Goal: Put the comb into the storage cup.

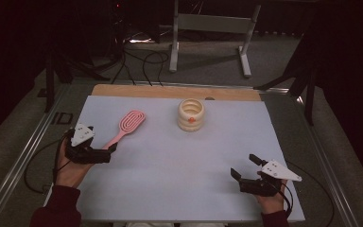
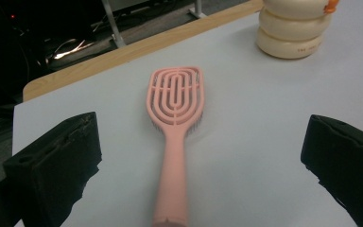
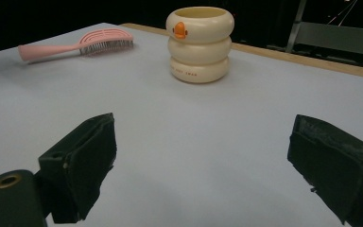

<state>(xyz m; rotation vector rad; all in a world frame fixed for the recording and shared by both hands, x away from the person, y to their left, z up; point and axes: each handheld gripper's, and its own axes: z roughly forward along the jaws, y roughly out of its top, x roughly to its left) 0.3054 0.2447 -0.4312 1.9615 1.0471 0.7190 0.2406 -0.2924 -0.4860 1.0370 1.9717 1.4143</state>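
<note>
At the nine o'clock side of the worktop (image 1: pixel 170 161), high view: left gripper (image 1: pixel 108 152), held in the person's left hand (image 1: pixel 71 170), fingers spread wide and closed on nothing. In the left gripper view the two black fingers (image 2: pixel 56 161) stand well apart with the brush handle lying between them, touching neither.

Item, pink hairbrush (image 1: pixel 125 126): lies flat on the pale sheet, long axis running from the left gripper toward one o'clock, vented oval head at the far end, handle end nearest the gripper. Bristles face down; in the right gripper view they show as a dark fringe under the head. The handle's tip is cut off by the lower edge of the left gripper view.

Item, cream ringed cup (image 1: pixel 191 115): upright at twelve o'clock, well apart from the brush, a small orange mark on its near wall. Lettering near its base is too small to read.

Right gripper (image 1: pixel 246 166), five o'clock, in the person's right hand (image 1: pixel 272 201): fingers wide open, empty, bare sheet between them.
</note>
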